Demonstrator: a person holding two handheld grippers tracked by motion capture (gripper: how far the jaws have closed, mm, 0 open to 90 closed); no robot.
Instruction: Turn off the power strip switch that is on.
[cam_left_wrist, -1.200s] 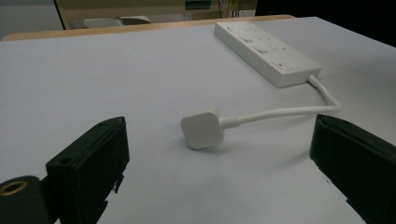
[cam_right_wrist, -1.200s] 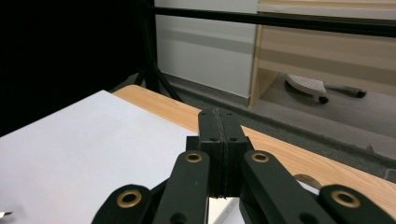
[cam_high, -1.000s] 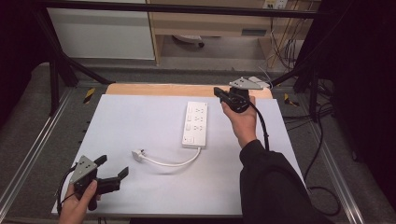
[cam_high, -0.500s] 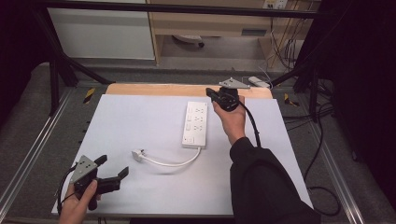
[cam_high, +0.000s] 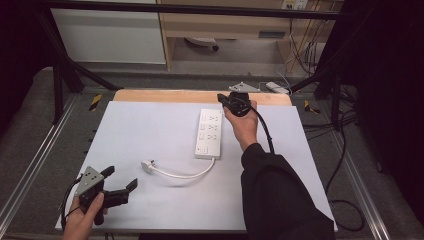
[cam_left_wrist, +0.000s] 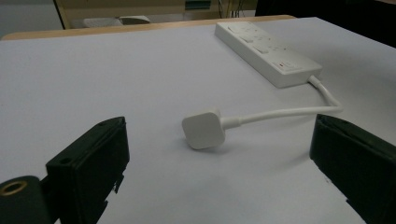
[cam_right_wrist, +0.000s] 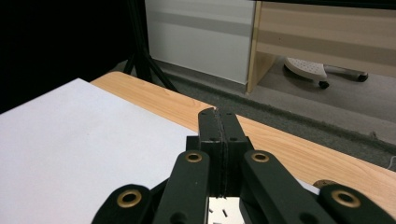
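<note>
Two grippers at a white-topped table, a power strip between them.

The power strip (cam_high: 209, 132) lies at centre frame in the high view, its plug (cam_left_wrist: 202, 129) showing large in the left gripper view, framed by wide-spread jaws. The left gripper (cam_high: 119, 184) sits lower left, held low; the right gripper (cam_right_wrist: 217, 122), jaws pressed together on nothing, hovers over the strip's far end on an outstretched arm.

Smooth white plastic power strip (cam_high: 209, 133) and plug (cam_left_wrist: 202, 128) on matt white sheet (cam_high: 150, 130) over wood.
</note>
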